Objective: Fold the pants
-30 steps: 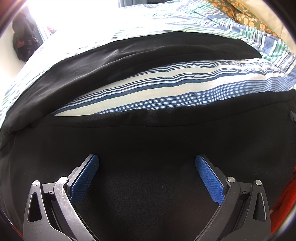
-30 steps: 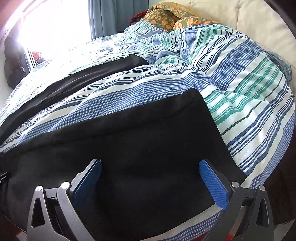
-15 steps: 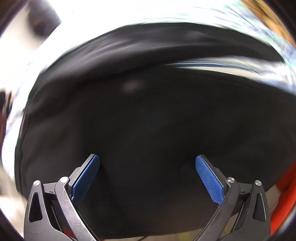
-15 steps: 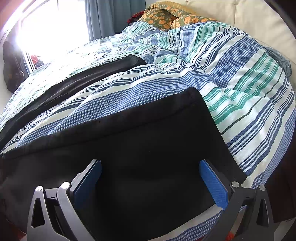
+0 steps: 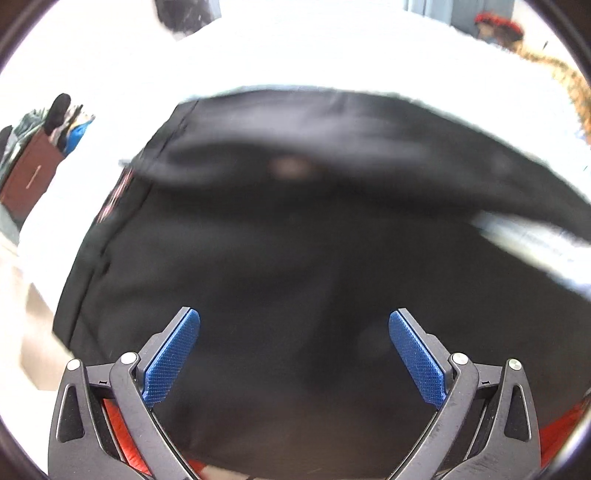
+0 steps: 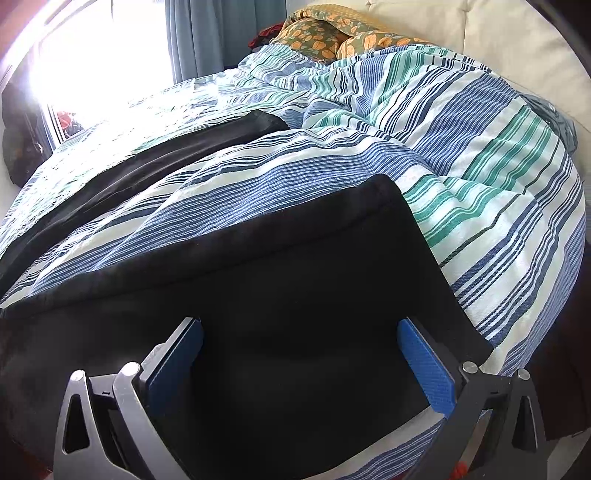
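Black pants [image 6: 295, 295] flat on striped bedspread [image 6: 480, 184]; both hand-held grippers (left [image 5: 294, 354], right [image 6: 300, 360]) spread wide, unfolded; next: pinch hem.

Bedroom: striped duvet [image 6: 461, 155], pillows [image 6: 325, 33]

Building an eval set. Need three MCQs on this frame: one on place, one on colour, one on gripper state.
1. Where do the pants lie?
A. on a striped bedspread
B. on a wooden floor
C. on a hanger

2. What colour are the pads on the gripper fingers?
A. red
B. blue
C. yellow

3. How does the right gripper stand?
A. shut on a pillow
B. shut on a belt
C. open, fingers apart over the black cloth

Key: 1 A, the black cloth rests on the striped bedspread. 2 B, both pads show blue in the right wrist view. 3 C, a wide gap shows between the pads, nothing clamped.
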Motion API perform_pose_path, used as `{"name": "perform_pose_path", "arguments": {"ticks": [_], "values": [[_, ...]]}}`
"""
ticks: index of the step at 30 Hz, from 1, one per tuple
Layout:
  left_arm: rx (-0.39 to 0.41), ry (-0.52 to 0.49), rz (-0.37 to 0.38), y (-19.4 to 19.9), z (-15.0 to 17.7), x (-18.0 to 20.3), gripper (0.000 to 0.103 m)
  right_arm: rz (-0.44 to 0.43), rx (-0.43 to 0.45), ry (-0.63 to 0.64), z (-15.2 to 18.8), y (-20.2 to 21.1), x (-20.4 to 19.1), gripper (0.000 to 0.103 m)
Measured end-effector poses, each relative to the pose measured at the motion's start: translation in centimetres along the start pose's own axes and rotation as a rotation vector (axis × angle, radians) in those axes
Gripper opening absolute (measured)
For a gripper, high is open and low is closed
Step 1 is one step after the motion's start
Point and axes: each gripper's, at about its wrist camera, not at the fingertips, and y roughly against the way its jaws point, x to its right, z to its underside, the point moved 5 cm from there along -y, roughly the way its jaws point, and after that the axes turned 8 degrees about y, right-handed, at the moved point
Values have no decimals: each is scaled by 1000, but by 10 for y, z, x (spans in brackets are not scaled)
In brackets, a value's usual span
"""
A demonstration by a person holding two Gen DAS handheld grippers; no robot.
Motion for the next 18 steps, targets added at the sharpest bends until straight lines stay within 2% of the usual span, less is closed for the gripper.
{"name": "perform_pose_path", "arguments": {"ticks": [3,5,8,11,12,14,18], "values": [[61,4,60,9,-38,23,102,0,2,3,0,0,1,103],[81,-13,76,5,-61,38,102,-1,1,3,0,0,1,103],[69,-27,30,-26,-83,50,102,1,-1,0,0,0,1,103],[-37,12,-55,-78,-77,28,103,4,-3,-2,-1,0,2,103],[-39,15,-45,-88,-74,24,103,4,-4,-2,-1,-1,2,103],[32,-4,-26,-87,-70,23,103,7,-5,-3,-2,-1,2,103],[69,-30,-28,-88,-66,19,103,14,-5,1,-4,-1,2,103]]}}
